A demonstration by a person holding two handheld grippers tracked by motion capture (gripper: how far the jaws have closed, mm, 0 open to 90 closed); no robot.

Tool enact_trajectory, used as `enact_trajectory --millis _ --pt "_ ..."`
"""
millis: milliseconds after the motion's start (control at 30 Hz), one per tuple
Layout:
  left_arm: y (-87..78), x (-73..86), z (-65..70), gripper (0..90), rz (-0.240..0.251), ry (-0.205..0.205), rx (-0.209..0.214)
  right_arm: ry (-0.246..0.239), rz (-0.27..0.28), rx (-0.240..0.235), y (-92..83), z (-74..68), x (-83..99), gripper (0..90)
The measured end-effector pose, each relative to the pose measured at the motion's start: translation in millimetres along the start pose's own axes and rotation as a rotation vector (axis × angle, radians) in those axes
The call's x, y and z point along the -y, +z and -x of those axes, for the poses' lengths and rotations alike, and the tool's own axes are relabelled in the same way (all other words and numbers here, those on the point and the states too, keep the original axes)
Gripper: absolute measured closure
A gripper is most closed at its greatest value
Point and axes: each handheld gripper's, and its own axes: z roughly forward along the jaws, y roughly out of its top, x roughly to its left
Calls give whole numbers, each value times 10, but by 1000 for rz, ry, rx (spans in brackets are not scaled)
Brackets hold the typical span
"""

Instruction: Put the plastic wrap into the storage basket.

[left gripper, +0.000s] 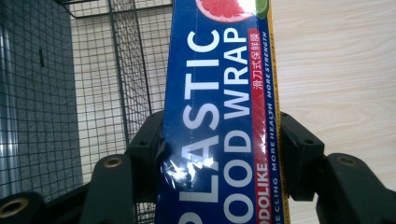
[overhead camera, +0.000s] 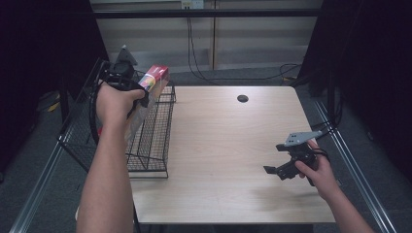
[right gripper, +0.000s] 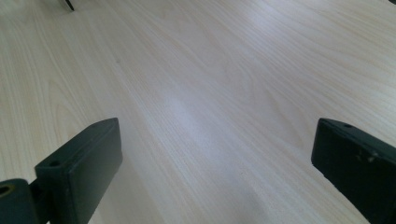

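High view shows the left gripper (overhead camera: pixel 138 92) raised over the black wire basket (overhead camera: pixel 160 141) at the counter's (overhead camera: pixel 228 145) left edge, its fingers clamped on a long box of plastic food wrap (overhead camera: pixel 148 90). The box hangs slanted, its red end up and its lower end down inside the basket, probably so that its length can pass between the wire walls. In the left gripper view the fingers (left gripper: pixel 303 154) press on both long sides of the blue box (left gripper: pixel 224 116), a grip across the narrow width that suits a light carton; mesh and counter lie behind it. The right gripper (overhead camera: pixel 273 171) rests low over the bare wood near the right edge, well apart from the basket, its fingers (right gripper: pixel 79 168) spread wide and empty, seemingly waiting out of the way.
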Motion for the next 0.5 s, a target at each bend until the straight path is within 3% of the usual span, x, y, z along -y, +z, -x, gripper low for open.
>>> enact_trajectory --millis 500 --pt "-19 65 -162 434 8 -47 -5 -12 -15 22 12 2 8 21"
